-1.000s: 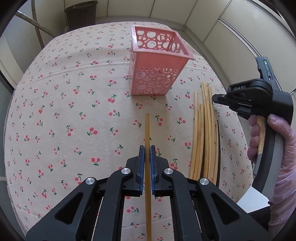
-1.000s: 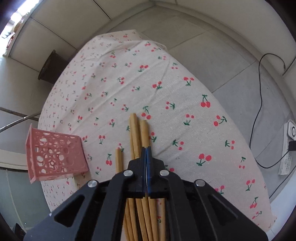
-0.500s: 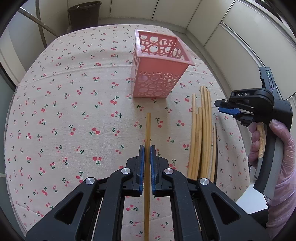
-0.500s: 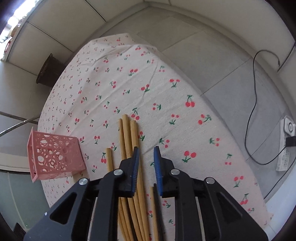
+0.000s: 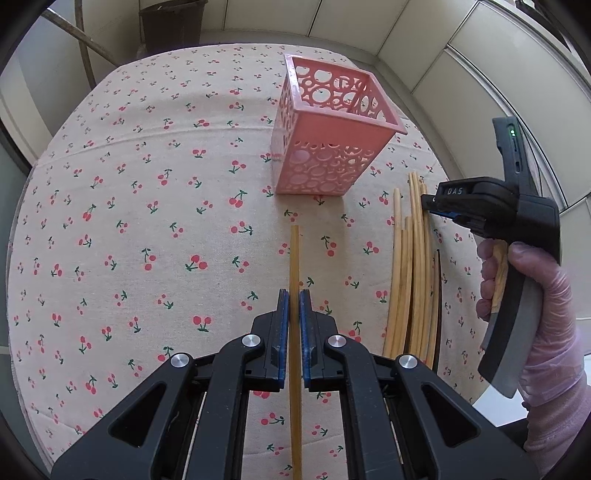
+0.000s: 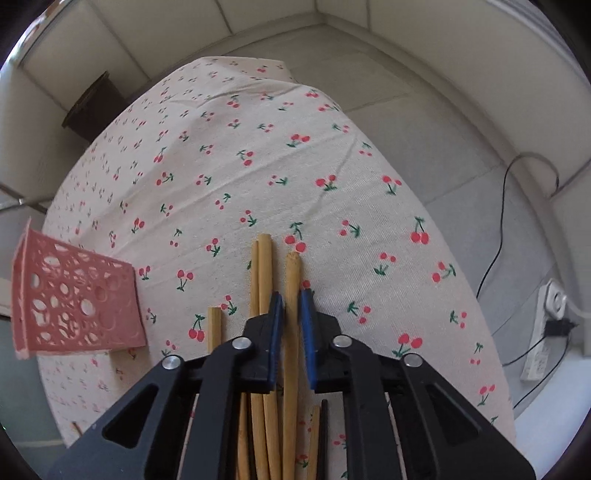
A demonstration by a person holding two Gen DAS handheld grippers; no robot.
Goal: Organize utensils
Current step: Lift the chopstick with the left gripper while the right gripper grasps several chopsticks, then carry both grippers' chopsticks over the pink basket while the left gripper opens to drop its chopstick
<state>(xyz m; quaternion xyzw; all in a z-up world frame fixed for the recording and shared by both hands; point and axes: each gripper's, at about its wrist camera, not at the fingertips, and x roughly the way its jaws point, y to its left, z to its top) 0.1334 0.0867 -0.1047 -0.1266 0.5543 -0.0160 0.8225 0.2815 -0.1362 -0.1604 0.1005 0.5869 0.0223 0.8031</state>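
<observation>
My left gripper is shut on one bamboo chopstick, held above the cloth and pointing at the pink perforated basket, which stands upright ahead. My right gripper is open, low over the pile of bamboo chopsticks, its jaws either side of the rightmost chopstick without closing on it. The right gripper also shows in the left wrist view, over the chopstick pile to the right of the basket. The basket sits left in the right wrist view.
The round table wears a cherry-print cloth. One dark chopstick lies at the pile's right side. A dark bin stands on the floor beyond the table. A power strip and cable lie on the floor to the right.
My right gripper opened from shut and came down over the pile, now straddling one chopstick. My left gripper rose slightly with its chopstick, still aimed at the basket.
</observation>
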